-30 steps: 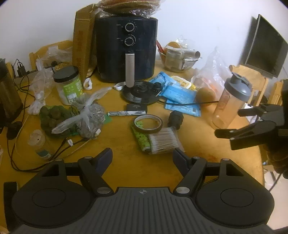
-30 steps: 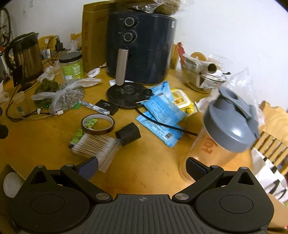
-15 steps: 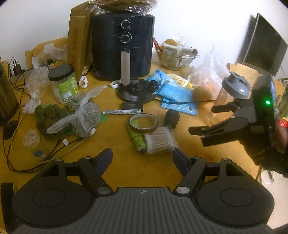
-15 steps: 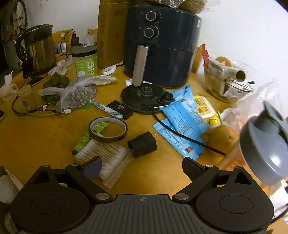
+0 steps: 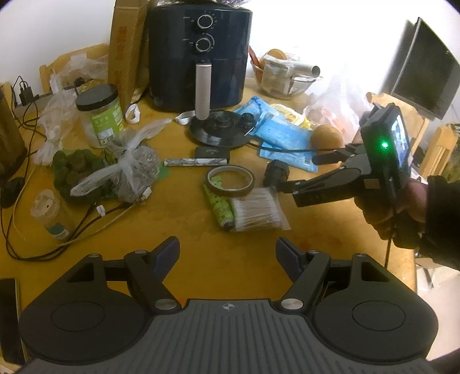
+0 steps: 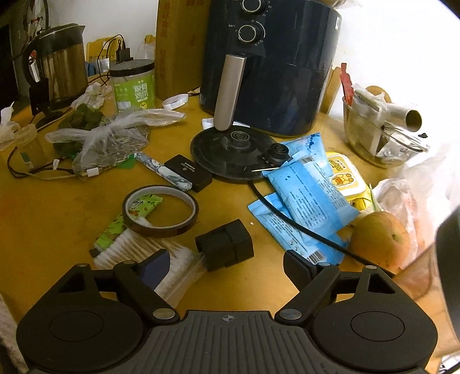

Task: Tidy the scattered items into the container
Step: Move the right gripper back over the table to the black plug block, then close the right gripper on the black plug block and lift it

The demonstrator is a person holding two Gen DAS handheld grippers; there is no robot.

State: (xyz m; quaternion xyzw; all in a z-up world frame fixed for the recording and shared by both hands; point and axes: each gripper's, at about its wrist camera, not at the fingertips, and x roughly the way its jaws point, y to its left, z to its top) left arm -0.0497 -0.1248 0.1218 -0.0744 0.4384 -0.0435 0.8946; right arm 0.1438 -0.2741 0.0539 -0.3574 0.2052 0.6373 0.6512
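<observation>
dim warm indoor light | right side overexposed glare | fisheye-warped edges | slightly soft

White wall (image 5: 72,23) (yellow wooden table (image 5: 230,253))

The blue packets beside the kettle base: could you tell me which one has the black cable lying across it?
The lower blue packet, nearest the right gripper; the black cable crosses it, while the upper packet lies clear of it.
</observation>
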